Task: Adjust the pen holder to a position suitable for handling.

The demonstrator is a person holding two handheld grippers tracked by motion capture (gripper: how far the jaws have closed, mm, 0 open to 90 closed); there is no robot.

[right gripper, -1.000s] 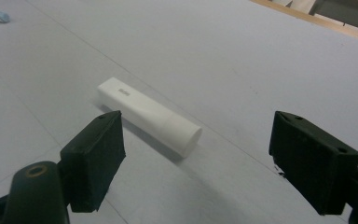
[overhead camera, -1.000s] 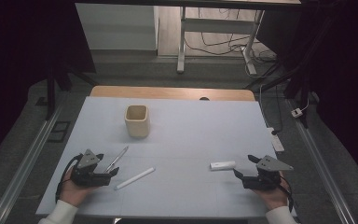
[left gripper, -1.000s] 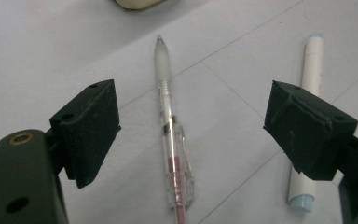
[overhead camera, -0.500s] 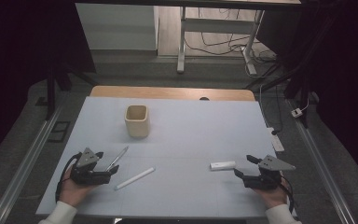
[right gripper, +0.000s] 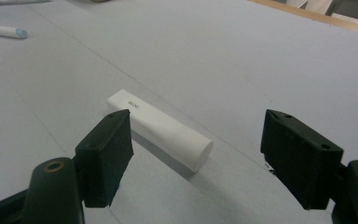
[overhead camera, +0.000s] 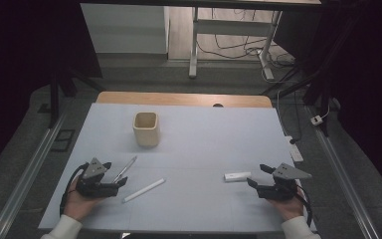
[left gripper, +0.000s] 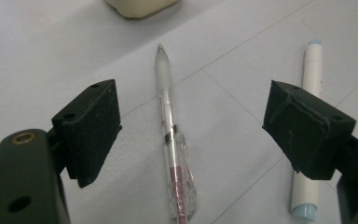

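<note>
Left gripper hovering low, fingers spreading wide, gripping nothing. Clear pen lying on surface at frame centre, between fingers, long axis running along gripper's reach toward cup. Right gripper gaping beside white stick.

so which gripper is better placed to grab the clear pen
Left. The left gripper is open with the clear pen lying right between its jaws. The right gripper is across the table, open by the white tube.
</note>
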